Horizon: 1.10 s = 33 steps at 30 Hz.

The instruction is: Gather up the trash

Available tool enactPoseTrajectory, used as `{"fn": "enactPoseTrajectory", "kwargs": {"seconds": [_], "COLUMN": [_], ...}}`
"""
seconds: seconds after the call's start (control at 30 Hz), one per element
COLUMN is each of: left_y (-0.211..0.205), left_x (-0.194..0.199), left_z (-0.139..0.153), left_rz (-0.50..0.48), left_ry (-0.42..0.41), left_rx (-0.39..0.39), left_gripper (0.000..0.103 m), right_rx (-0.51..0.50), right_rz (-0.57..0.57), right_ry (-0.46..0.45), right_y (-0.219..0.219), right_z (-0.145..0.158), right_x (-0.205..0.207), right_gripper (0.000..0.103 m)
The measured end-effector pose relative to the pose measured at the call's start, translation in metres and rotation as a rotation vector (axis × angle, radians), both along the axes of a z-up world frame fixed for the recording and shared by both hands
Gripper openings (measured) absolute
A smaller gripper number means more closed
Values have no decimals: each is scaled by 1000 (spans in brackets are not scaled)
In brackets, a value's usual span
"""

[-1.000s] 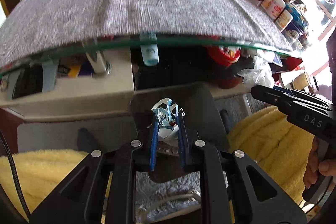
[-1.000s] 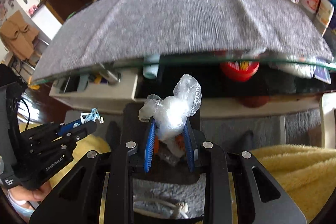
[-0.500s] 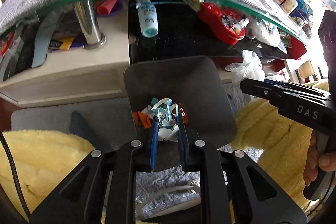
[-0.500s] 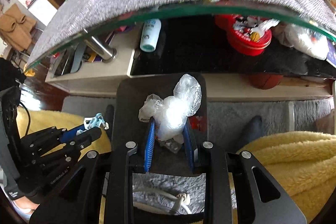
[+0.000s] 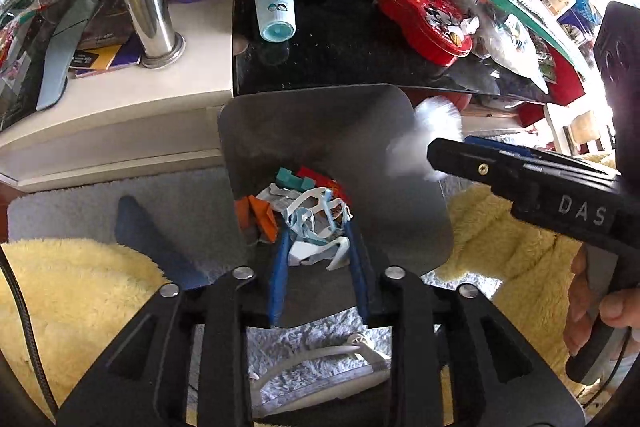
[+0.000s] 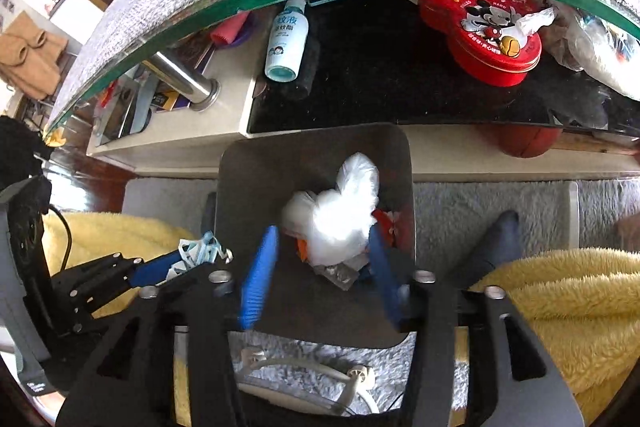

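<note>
Right gripper (image 6: 320, 259) jaws wide, bag (image 6: 340, 215) dropping into bin (image 6: 240, 163); left gripper (image 5: 316, 247) parted, mask (image 5: 316, 219) between fingers; we judge both nearly binned.

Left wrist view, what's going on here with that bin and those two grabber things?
A person holds both grippers over a dark grey square trash bin on the floor. The left tongs carry a tangled blue-and-white face mask; how firmly is unclear. The right tongs stand spread around a crumpled white plastic bag. Orange paper scraps already lie inside.
</note>
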<state>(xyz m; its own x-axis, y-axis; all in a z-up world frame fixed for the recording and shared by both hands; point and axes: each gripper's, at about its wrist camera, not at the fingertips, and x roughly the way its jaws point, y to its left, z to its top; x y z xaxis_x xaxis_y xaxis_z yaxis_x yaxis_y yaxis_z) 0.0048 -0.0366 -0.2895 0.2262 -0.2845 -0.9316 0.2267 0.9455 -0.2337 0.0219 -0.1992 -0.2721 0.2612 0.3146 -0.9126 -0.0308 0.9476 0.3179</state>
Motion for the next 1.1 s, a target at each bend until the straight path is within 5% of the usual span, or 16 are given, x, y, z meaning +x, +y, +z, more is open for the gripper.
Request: {"fn": "enactPoseTrajectory", "kwargs": {"seconds": [0.17,0.23,0.53,0.9,1.1], "left_y": [2,3,12,21,27], "left_x": [1,2,11,28,27], "left_z": [5,10,63,187,244], "left_rz": [7,10,34,59,92], "left_ry": [-17,-29,-162,-482,-632], "left_rx": [18,21,8,18,28], "left_gripper": [52,61,95,95,95], "right_rx": [-6,-15,-70,-144,-199], "right_rz": [-22,-34,-80,-116,-142], "right_ry": [-16,-29,-131,-472,-608], "right_y": [-7,-11,-31,-55,-59], "right_z": [7,11,53,185,231], "right_x": [3,3,11,7,-4], "right_gripper": [53,70,96,100,100]}}
